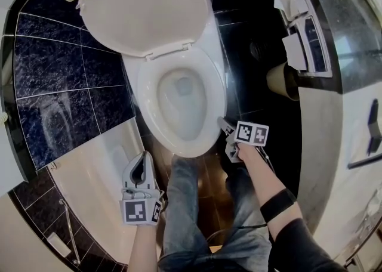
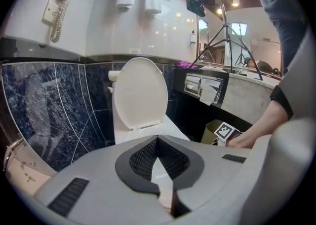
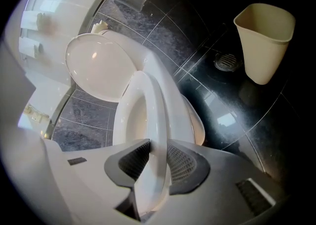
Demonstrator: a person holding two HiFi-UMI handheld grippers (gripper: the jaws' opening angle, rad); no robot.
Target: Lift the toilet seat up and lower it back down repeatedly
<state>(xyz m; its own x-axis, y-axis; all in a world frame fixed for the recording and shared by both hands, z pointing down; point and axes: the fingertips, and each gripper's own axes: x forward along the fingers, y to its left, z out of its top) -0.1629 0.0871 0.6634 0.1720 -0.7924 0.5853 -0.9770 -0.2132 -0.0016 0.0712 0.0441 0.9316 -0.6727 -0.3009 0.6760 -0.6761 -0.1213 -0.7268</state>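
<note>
The white toilet has its lid [image 1: 140, 8] raised against the tank and its seat [image 1: 147, 95] lying down on the bowl. My right gripper [image 1: 225, 126] reaches to the seat's front right rim. In the right gripper view the seat's rim [image 3: 153, 105] fills the gap between the two pads, so my right gripper [image 3: 155, 145] is shut on it. The lid [image 3: 98, 68] stands behind it. My left gripper [image 1: 143, 160] hangs low at the front left, away from the toilet, with its jaws together and nothing in them. From the left gripper [image 2: 157, 140] the upright lid [image 2: 139, 93] shows ahead.
A beige waste bin [image 3: 264, 41] stands on the dark floor right of the toilet, by a floor drain [image 3: 227, 61]. Paper holders [image 1: 298, 44] hang on the counter side at right. A white tub edge [image 1: 89, 175] lies at left. The person's jeans legs [image 1: 185, 205] stand before the bowl.
</note>
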